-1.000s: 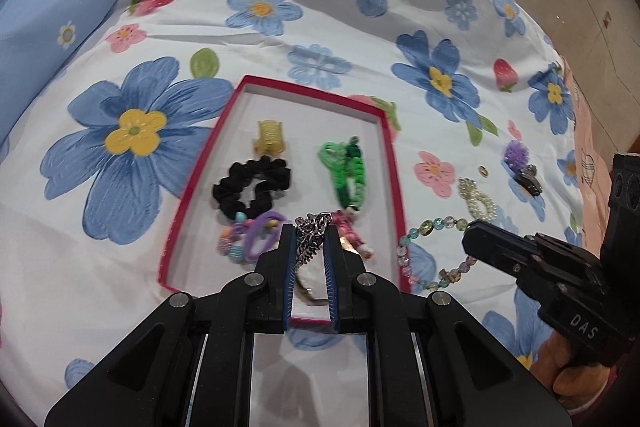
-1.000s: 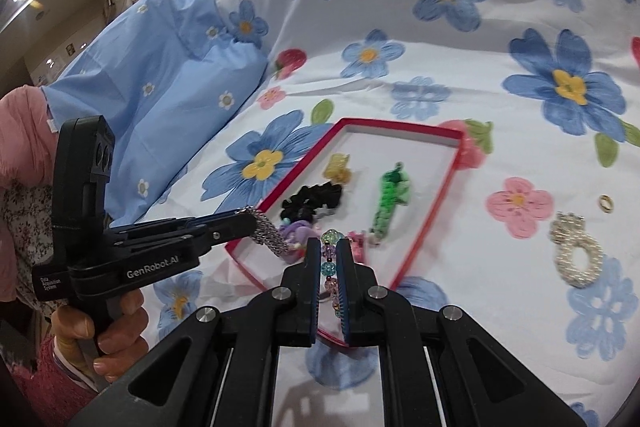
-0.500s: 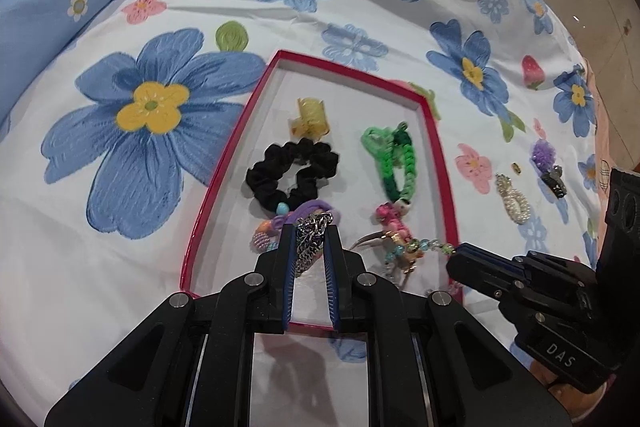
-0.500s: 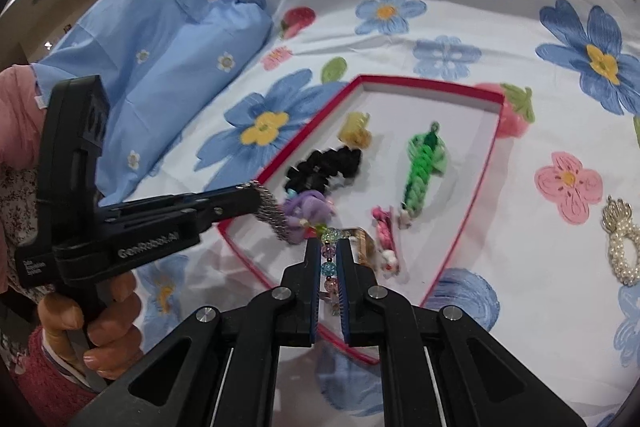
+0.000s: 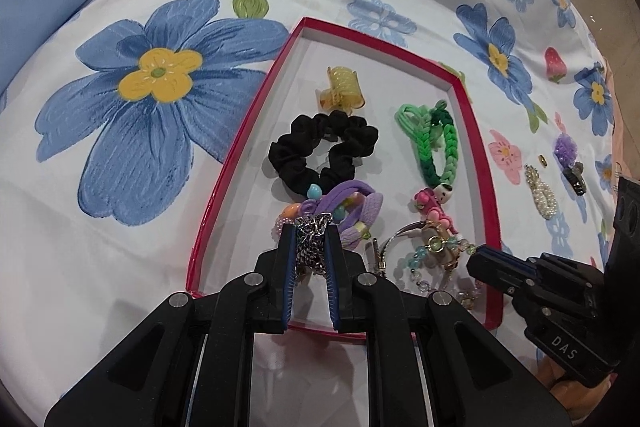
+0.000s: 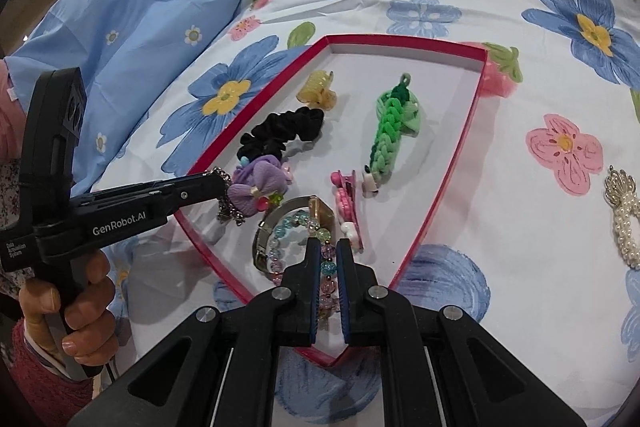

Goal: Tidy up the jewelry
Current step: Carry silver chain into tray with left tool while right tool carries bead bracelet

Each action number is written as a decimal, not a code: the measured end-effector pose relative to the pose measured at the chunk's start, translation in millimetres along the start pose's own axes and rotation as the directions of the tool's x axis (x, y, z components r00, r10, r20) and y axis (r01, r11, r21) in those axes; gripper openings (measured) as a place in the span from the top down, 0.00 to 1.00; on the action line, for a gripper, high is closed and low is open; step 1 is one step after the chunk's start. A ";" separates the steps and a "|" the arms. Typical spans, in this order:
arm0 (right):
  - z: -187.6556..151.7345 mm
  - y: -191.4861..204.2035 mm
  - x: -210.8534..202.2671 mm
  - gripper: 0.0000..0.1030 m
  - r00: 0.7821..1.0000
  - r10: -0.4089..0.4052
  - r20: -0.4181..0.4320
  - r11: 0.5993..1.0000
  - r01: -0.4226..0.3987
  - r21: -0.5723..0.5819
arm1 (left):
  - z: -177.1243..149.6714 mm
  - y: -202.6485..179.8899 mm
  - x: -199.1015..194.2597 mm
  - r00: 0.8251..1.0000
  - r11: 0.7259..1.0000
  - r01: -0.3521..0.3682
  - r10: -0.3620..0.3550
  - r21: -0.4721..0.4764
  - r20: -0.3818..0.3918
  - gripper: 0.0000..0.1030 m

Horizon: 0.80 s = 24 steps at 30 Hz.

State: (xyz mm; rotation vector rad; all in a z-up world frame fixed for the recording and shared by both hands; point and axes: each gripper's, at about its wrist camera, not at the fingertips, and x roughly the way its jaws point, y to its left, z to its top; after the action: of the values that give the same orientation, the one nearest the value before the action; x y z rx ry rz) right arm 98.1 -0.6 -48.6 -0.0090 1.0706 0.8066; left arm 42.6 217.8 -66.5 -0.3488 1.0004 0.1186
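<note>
The left tongs [image 5: 310, 241] are clamped on a bunched silver metal chain [image 5: 311, 247], which sits between the blue pads with its length running back along the jaws and its loose links hanging down at the tip, just above the near left part of the red-rimmed white cardboard tray [image 5: 240, 147]. The right tongs [image 6: 328, 259] are closed tight on a bracelet of pastel glass beads [image 6: 298, 227]; its strand runs straight between the pads toward the camera, and the free loop curls out ahead and to the left, lying over a gold-coloured bangle watch [image 6: 276, 223] on the tray floor. Both tongs point steeply down into the near end of the tray, side by side. Just past the chain lies a purple fabric hair tie with small coloured charms [image 5: 352, 207], touching a black scrunchie [image 5: 320, 147] behind it; farther in sits a yellow translucent claw clip [image 5: 342, 89]. To the right a green braided band [image 5: 436, 143] lies lengthwise along the tray, with pink hair clips [image 5: 434, 209] at its near end. The tray rests on a bed under a white sheet with blue flowers [image 5: 160, 107]. A pearl loop ornament [image 6: 624, 219] lies on the sheet outside the tray to the right.
</note>
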 end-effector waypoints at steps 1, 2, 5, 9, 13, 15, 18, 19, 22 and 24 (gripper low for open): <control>0.5 -0.4 0.4 0.93 1.000 0.002 -0.002 1.000 -0.002 0.002 | 0.0 0.0 0.7 1.000 1.000 0.000 0.000 0.000 -0.002 0.88; 0.4 -1.2 0.6 0.93 1.000 0.003 -0.003 1.000 -0.003 0.003 | 0.3 0.0 1.3 1.000 1.000 -0.001 0.001 -0.001 -0.003 0.88; 0.3 -1.9 1.8 0.92 1.000 0.005 -0.007 1.000 -0.005 0.006 | 0.7 -0.7 3.1 1.000 1.000 -0.007 0.007 0.001 -0.009 0.88; -0.3 -2.3 1.5 0.92 1.000 0.008 -0.007 1.000 -0.008 0.009 | 0.8 -0.4 4.4 1.000 1.000 -0.016 0.016 -0.001 -0.013 0.88; 0.6 -1.8 2.8 0.90 1.000 0.012 -0.010 1.000 -0.012 0.009 | 1.4 -0.4 4.0 1.000 1.000 -0.016 0.016 -0.006 -0.011 0.88; 0.7 -2.3 3.2 0.88 1.000 0.008 -0.010 1.000 -0.008 0.011 | 1.6 -0.6 4.4 1.000 1.000 -0.013 0.013 -0.007 -0.013 0.88; 0.0 -3.3 3.3 0.88 1.000 0.018 -0.012 1.000 -0.018 0.017 | 1.5 -0.5 4.8 1.000 1.000 -0.014 0.014 -0.004 -0.016 0.87; -0.2 -3.3 3.3 0.88 1.000 0.018 -0.012 1.000 -0.017 0.017 | 1.4 -0.8 4.9 1.000 1.000 -0.014 0.014 -0.004 -0.017 0.87; -0.3 -3.4 3.6 0.88 1.000 0.018 -0.012 1.000 -0.018 0.019 | 1.3 -1.9 5.6 1.000 1.000 -0.016 0.016 -0.002 -0.019 0.86; -0.1 -3.2 3.9 0.88 1.000 0.017 -0.012 1.000 -0.017 0.020 | 1.1 -2.3 5.6 1.000 1.000 -0.015 0.015 -0.003 -0.021 0.85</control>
State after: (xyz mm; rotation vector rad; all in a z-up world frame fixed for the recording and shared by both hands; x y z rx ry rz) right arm 100.9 -0.6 -52.9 0.0120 1.0918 0.8124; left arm 47.2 215.6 -70.1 -0.3459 1.0238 0.1302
